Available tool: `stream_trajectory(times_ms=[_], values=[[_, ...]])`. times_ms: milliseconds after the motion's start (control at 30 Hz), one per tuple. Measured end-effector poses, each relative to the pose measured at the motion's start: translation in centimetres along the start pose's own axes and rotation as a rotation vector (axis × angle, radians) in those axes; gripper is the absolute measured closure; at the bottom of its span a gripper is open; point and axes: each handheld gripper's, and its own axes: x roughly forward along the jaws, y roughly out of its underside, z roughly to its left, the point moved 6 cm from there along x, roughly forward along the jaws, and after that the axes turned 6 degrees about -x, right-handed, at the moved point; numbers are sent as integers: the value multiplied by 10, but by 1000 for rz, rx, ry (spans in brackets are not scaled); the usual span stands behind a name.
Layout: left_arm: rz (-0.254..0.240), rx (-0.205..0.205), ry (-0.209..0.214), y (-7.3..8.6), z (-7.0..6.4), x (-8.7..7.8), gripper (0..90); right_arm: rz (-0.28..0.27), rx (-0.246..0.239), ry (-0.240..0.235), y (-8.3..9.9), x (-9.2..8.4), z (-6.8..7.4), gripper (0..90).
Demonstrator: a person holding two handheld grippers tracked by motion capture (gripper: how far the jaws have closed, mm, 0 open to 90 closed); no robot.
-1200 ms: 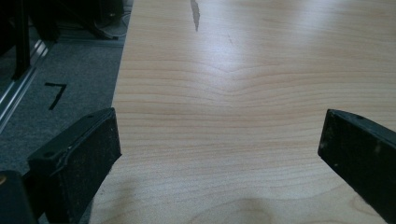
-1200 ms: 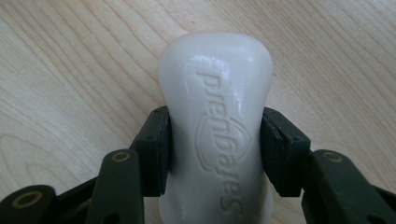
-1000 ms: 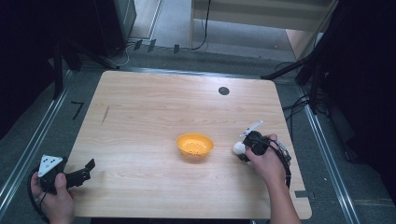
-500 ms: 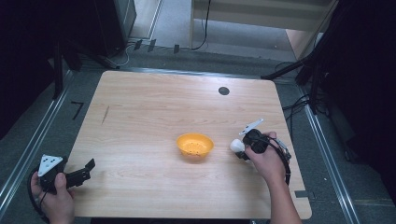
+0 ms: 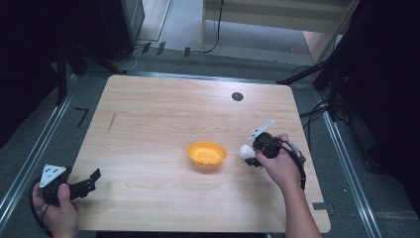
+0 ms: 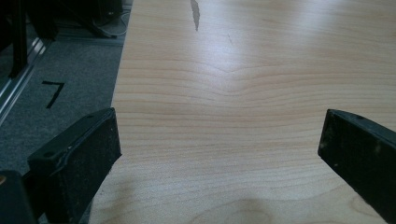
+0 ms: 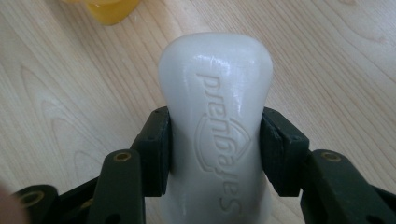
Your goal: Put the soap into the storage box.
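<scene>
We see the right gripper (image 7: 215,149) clamped on a white soap bar (image 7: 217,126) just beside the orange bowl (image 5: 207,155); the left gripper (image 6: 219,154) gapes, well apart.

Light wooden table (image 5: 163,119) bearing an orange bowl (image 5: 206,155) near its middle

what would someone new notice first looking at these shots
Probably the white soap bar, with embossed lettering, clamped between the right gripper's black jaws just above the wooden table. Next, the bright orange bowl near the table's middle, just left of the soap. The left gripper sits open at the near left corner, holding nothing.
</scene>
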Motion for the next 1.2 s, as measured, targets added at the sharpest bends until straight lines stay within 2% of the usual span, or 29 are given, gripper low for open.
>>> stream_trajectory(times_ms=[800,1200], values=[[-2,-6,5,0,0,0,0,19,-91,-27,-39,-8,10,508],[-8,-3,1,0,0,0,0,5,-192,-49,-62,-13,22,508]])
